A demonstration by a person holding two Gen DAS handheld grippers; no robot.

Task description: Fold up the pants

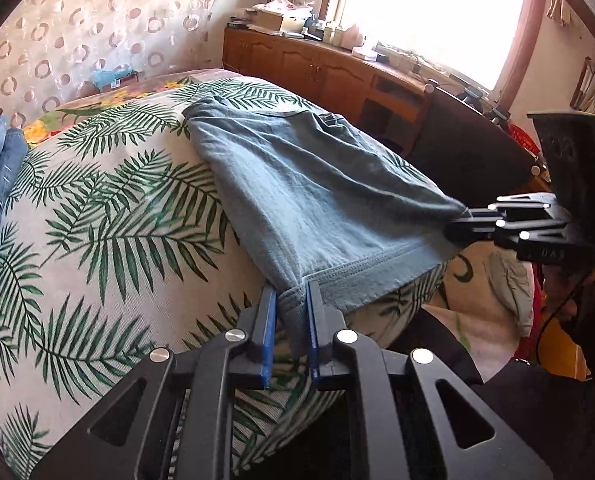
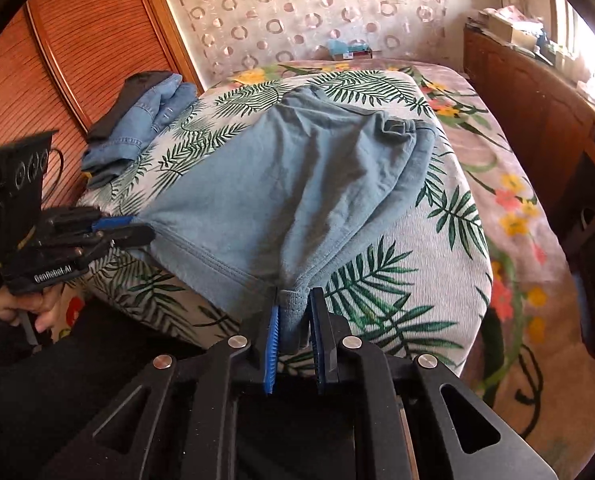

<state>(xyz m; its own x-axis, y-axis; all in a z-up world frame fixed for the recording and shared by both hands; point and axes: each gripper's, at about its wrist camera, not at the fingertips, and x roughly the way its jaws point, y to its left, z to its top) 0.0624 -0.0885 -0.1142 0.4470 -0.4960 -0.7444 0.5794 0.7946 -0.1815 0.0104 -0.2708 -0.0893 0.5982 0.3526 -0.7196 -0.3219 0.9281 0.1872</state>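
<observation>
Pants: we are seeing the blue-grey pants [image 1: 297, 184] lying across the palm-leaf bedspread [image 1: 109, 216], near hem lifted.
Left gripper [image 1: 291, 312]: we are pinching one hem corner tight.
Right gripper [image 2: 293, 312]: we are clamping the other hem corner.
Beside: folded denim clothes [image 2: 137, 128] are sitting nearby.

Around the blue pants [image 2: 297, 184], the palm-print bed cover [image 2: 425, 248] lies bare to the right and toward the headboard wall. Left of the pants a pile of folded jeans [image 2: 137, 136] blocks the bed's edge. Right of the pants, past the bed, a wooden cabinet [image 2: 537, 120] closes that side.
</observation>
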